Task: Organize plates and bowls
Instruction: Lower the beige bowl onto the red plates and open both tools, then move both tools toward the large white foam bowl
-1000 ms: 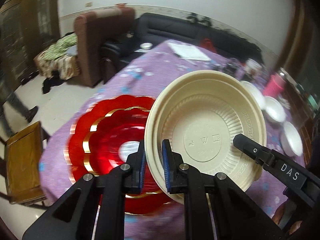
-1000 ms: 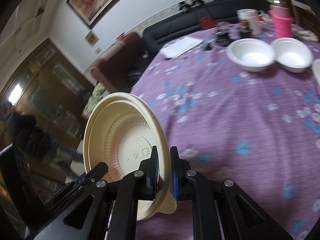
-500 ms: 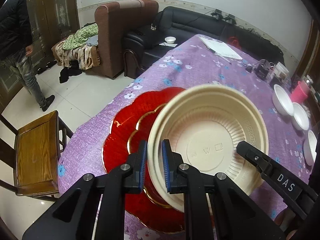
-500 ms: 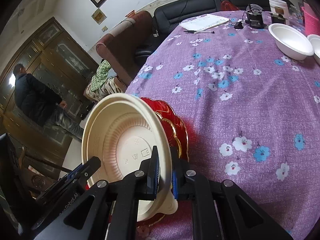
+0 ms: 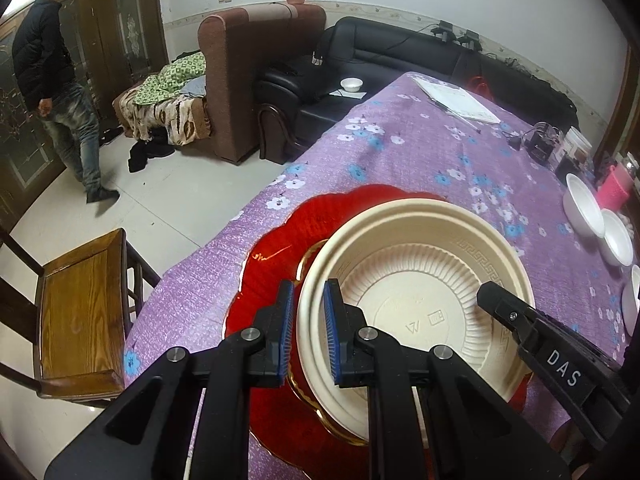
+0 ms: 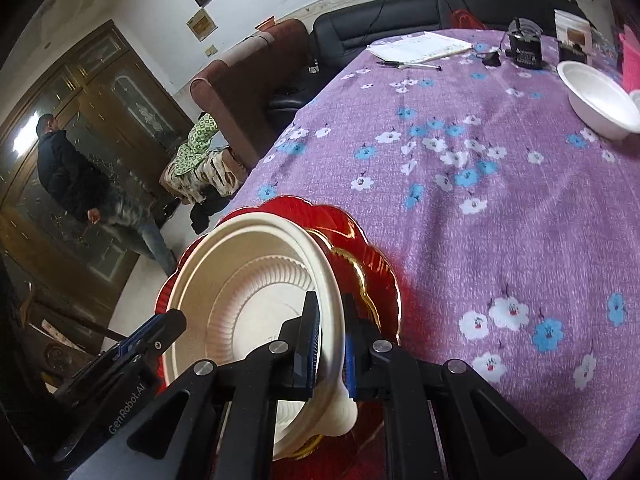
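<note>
So my left hand-held gripper and right hand-held gripper are each clamped on opposite rims of the round cream plastic bowl. Right under them sits the scalloped red plate with gold trim on the counter.

We have carried the cream bowl down and over the red plate; it now covers much of the plate, where 1 second ago it sat to its right.

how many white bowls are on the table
3 show in the left wrist view: two side by side by the pink holder, a third cut off at the right edge. More may be hidden.
</note>
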`<action>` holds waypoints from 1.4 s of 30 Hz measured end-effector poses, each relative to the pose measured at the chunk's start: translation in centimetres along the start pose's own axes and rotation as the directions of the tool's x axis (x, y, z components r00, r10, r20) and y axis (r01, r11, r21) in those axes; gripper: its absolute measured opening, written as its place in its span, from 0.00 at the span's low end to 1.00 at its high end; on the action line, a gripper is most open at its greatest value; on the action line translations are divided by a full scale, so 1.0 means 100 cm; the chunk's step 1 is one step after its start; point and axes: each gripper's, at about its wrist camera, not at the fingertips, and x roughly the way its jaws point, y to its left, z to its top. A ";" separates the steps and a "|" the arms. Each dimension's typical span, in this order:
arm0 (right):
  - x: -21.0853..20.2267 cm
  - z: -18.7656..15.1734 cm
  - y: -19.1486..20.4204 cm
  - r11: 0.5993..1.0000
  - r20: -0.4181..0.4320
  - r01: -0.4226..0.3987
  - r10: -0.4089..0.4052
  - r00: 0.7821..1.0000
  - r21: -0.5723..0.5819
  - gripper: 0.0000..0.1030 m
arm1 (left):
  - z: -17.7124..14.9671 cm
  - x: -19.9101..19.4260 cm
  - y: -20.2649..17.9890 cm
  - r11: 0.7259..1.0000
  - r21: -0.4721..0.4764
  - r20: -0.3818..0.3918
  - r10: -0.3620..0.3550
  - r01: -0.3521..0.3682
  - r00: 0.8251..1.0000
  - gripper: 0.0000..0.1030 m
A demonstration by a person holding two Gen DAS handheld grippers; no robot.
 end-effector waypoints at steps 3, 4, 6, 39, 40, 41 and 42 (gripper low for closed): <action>0.003 0.000 0.004 1.000 0.011 0.012 -0.012 1.000 -0.019 0.09 | 0.002 0.000 0.001 1.000 0.006 0.011 0.009 -0.010 1.000 0.13; 0.004 0.000 0.005 1.000 0.012 0.016 -0.015 1.000 -0.023 0.10 | 0.002 0.000 0.001 1.000 0.006 0.013 0.011 -0.011 1.000 0.13; 0.006 0.001 0.006 0.999 0.019 0.025 -0.024 1.000 -0.034 0.10 | 0.003 0.000 0.002 1.000 0.004 0.014 0.008 -0.008 1.000 0.13; -0.081 0.012 -0.065 0.993 0.262 -0.040 0.011 0.965 0.107 0.67 | 0.005 -0.045 -0.018 1.000 0.005 0.121 0.000 -0.001 0.993 0.22; -0.083 0.011 -0.071 0.993 0.263 -0.038 0.007 0.965 0.114 0.67 | 0.003 -0.047 -0.027 1.000 0.027 0.116 -0.016 0.012 0.993 0.24; -0.086 0.010 -0.075 0.992 0.262 -0.036 0.003 0.965 0.120 0.67 | 0.000 -0.048 -0.039 0.998 0.050 0.108 -0.034 0.029 0.994 0.25; -0.088 0.009 -0.080 0.992 0.260 -0.032 -0.001 0.966 0.124 0.68 | -0.003 -0.050 -0.052 0.996 0.075 0.099 -0.057 0.050 0.993 0.25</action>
